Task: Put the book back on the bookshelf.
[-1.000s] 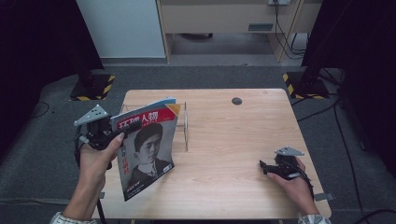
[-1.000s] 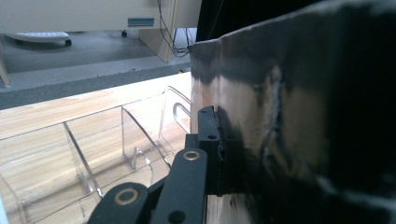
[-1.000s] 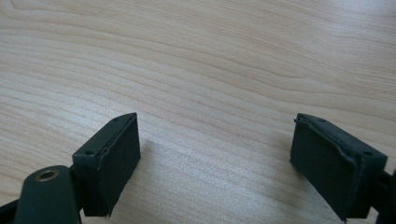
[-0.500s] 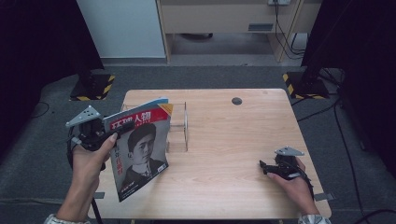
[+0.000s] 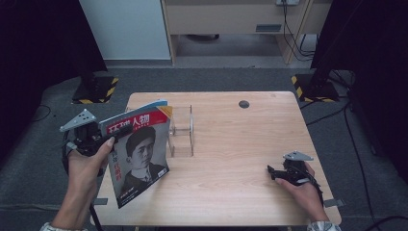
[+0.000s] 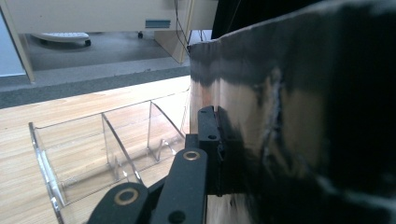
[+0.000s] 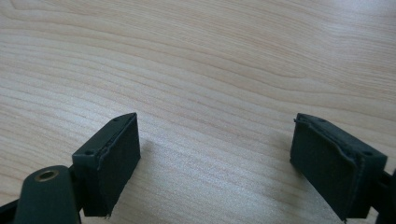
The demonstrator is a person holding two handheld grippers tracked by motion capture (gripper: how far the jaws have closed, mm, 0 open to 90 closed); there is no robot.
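Observation:
A magazine (image 5: 139, 159) with a red-topped cover and a portrait stands tilted over the table's left edge. My left gripper (image 5: 117, 132) is shut on its upper left edge, and a thumb lies on the cover. In the left gripper view the jaws (image 6: 217, 126) pinch the dark, blurred magazine (image 6: 303, 116). A clear acrylic holder (image 5: 183, 132) with upright dividers stands just right of the magazine, empty (image 6: 107, 149). My right gripper (image 5: 272, 172) rests low at the table's front right, open, with bare wood between its jaws (image 7: 229, 158).
A small black round disc (image 5: 244, 104) lies near the wooden table's (image 5: 231, 192) far edge. Stand bases with yellow-black stripes (image 5: 96, 89) (image 5: 312, 86) sit on the floor beyond both far corners. A white cabinet and a desk stand further back.
The left hand has carried the magazine slightly to the left, away from the acrylic holder. The right gripper has kept still.

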